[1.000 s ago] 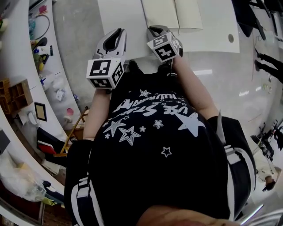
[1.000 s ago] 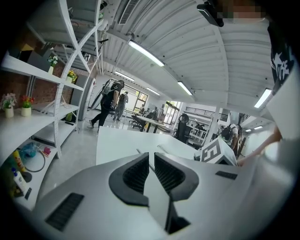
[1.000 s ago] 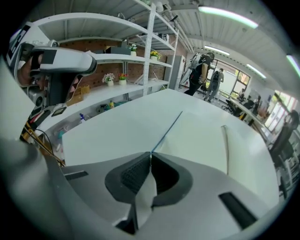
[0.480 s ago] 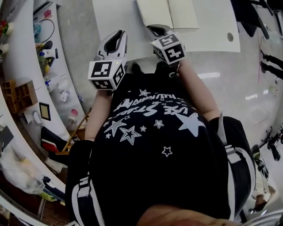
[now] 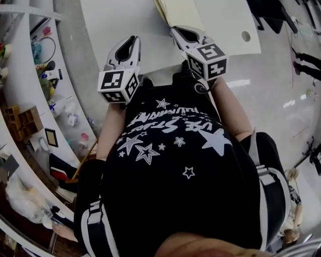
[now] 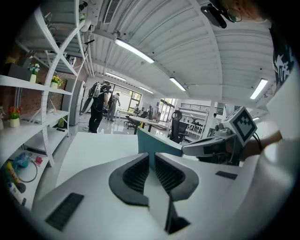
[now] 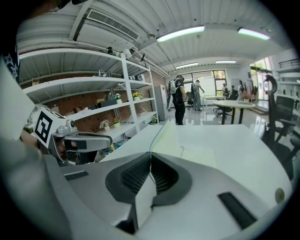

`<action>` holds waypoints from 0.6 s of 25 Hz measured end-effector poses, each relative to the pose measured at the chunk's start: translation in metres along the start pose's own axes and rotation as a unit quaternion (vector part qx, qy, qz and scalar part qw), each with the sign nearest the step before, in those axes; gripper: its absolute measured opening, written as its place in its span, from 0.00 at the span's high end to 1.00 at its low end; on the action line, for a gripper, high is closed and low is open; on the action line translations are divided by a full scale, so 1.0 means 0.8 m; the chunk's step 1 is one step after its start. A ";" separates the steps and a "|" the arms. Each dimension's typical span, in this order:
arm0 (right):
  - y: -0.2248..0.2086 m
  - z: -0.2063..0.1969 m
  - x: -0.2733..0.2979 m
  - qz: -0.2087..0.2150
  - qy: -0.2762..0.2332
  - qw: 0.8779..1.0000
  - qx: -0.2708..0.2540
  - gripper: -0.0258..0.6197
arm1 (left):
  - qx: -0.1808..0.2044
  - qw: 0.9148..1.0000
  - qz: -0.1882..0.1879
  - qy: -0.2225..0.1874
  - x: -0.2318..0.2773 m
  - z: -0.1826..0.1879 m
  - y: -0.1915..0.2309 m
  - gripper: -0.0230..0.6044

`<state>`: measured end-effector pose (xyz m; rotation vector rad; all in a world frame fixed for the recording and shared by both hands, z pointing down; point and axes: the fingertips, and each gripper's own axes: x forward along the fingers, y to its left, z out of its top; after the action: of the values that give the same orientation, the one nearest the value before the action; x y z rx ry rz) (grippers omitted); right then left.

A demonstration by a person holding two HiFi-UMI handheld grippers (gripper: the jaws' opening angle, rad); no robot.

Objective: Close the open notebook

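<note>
The notebook point(image 5: 183, 12) lies on the white table point(image 5: 123, 20) at the top of the head view, showing a cream page. Its left half is raised. My right gripper point(image 5: 176, 31) is shut on the thin edge of that raised cover point(image 7: 151, 140); beyond the jaws the cream page point(image 7: 187, 140) slopes down to the table. In the left gripper view the cover's teal outside point(image 6: 161, 146) stands upright, with the right gripper point(image 6: 206, 147) beside it. My left gripper point(image 5: 129, 40) hangs over the table's near edge, left of the notebook. Its jaws are a narrow slit apart and hold nothing.
A round cable hole point(image 5: 246, 36) sits at the table's right end. Curved white shelves point(image 5: 40, 75) with small clutter run along the left. An office chair point(image 7: 281, 126) stands at the table's right. People point(image 7: 180, 98) stand far off by the windows.
The right gripper has risen with the cover's edge in its jaws, so the flat left half of the notebook now stands up. The left gripper has shifted a little along the table's edge.
</note>
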<state>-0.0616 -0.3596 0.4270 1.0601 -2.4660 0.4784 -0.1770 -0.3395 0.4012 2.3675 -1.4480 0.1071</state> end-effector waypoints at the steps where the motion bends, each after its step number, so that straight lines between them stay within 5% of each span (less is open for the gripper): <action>1: -0.014 -0.001 -0.009 -0.004 -0.003 1.000 0.005 0.94 | 0.002 1.000 -0.002 0.001 0.007 0.001 -0.008 0.89; 9: -0.124 -0.045 -0.047 -0.027 0.005 0.998 0.052 0.94 | 0.014 1.000 0.004 0.014 0.069 -0.010 -0.062 0.89; 15: -0.169 -0.089 -0.039 0.004 0.049 0.996 0.077 0.94 | 0.017 0.999 0.020 0.027 0.116 -0.019 -0.103 0.89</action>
<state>0.0752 -0.3962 0.4925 1.0595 -2.3787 0.7155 -0.0597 -0.3794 0.4164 2.3437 -1.4803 0.2041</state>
